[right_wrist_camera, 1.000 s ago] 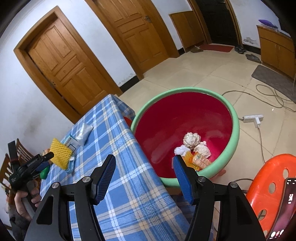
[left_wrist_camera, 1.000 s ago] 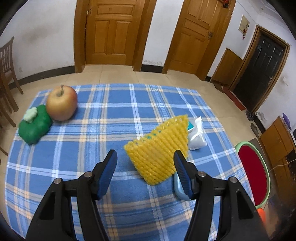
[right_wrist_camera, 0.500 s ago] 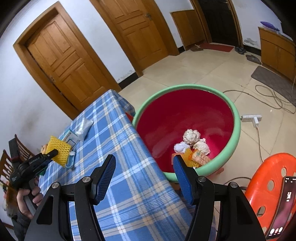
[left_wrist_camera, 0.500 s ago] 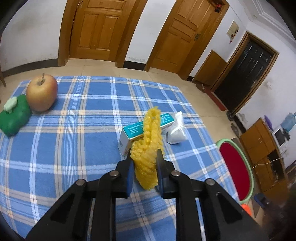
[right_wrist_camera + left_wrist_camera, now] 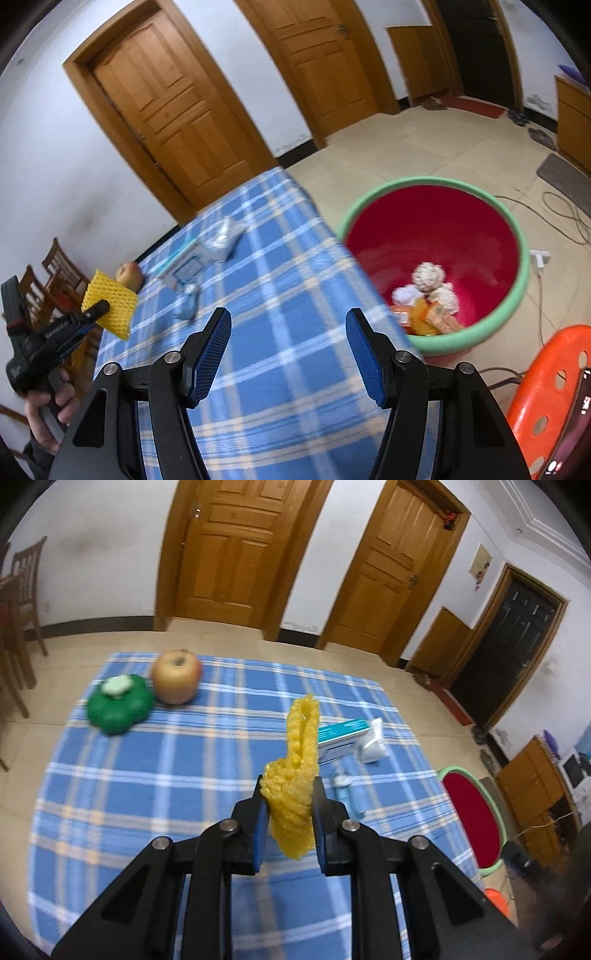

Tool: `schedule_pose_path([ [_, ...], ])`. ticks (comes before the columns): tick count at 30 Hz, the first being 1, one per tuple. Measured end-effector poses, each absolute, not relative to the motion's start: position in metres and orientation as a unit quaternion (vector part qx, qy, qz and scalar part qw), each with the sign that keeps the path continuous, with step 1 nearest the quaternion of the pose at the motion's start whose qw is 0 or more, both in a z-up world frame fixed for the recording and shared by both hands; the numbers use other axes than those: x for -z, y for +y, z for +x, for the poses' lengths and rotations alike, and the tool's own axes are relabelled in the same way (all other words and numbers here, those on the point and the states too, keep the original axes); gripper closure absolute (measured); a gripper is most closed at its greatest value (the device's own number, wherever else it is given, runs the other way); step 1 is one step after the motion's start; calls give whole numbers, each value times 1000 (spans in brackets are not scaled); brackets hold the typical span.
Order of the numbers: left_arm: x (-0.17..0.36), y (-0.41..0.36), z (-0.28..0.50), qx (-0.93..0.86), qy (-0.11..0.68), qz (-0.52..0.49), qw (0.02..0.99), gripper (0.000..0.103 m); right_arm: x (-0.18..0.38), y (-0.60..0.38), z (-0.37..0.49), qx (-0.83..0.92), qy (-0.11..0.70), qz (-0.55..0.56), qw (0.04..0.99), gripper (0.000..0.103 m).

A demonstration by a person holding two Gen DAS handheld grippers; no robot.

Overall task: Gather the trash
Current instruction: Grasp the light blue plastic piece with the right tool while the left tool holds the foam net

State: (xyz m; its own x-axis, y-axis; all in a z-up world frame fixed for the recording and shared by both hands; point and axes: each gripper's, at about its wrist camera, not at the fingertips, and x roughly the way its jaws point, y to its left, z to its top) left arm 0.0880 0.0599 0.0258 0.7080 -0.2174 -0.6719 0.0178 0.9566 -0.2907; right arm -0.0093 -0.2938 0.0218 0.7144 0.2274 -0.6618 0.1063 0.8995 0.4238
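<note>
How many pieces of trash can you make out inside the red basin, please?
About 5 in the red basin: two crumpled paper balls, a white wad and two orange wrappers, clustered at its near side. More may lie underneath.

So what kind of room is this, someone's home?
Most likely a home's living or dining room: panelled wooden doors, a table under a blue checked cloth bearing an apple, and wooden dining chairs by the wall.

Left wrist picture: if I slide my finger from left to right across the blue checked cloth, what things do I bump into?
Green lidded container → apple → yellow foam net, pinched in the left gripper → teal and white box → white packet → red basin with the green rim, past the cloth's edge.
</note>
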Motion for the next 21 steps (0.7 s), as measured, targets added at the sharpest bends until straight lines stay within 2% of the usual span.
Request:
schedule_pose_path([
  [11,-20,97,64,-4,358,-117,926,83,-35,-203,32,-122,397,151,897,37],
  [21,-3,119,65,-25,365,-133,921,83,1,-146,77,-128,443,119,879,39],
])
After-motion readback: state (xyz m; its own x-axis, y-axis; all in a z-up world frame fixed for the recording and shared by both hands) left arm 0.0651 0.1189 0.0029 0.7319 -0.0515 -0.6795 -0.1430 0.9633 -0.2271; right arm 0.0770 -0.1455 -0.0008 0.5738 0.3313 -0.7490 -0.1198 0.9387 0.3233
